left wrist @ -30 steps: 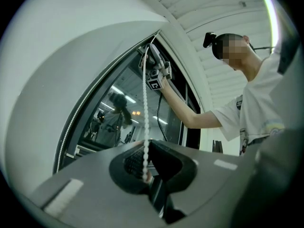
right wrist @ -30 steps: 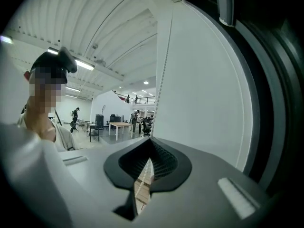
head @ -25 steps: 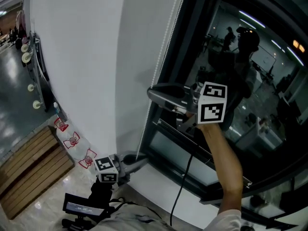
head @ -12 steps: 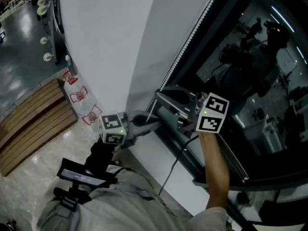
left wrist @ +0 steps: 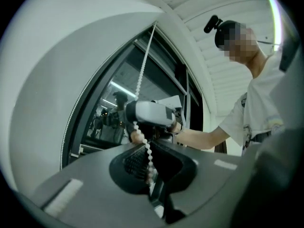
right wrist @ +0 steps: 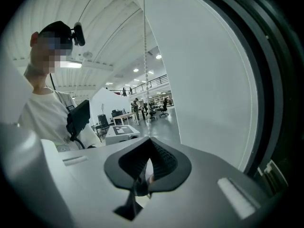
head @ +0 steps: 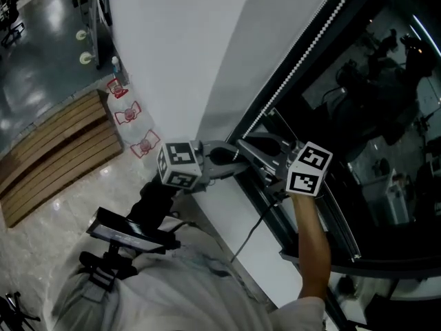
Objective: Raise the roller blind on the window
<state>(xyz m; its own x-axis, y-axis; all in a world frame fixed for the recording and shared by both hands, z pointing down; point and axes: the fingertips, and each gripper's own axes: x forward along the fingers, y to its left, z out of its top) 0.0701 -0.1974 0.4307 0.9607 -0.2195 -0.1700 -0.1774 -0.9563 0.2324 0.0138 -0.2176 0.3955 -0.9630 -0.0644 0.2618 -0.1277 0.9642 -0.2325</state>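
Left gripper (left wrist: 149,172) and right gripper (right wrist: 147,172) both clamped on chain (left wrist: 142,75), running up from each. Window (head: 372,116) beside them bare; blind edge unseen, pulling likely unfinished.

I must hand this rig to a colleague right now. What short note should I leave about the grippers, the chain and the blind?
Left gripper: shut on the bead chain.
Right gripper: also shut on the chain, close to the left one.
Roller blind: hangs down to about the grippers' height, with dark window glass beside it.
Done: both grips are taken.
Left: pull the chain, hand over hand, until the blind is up.
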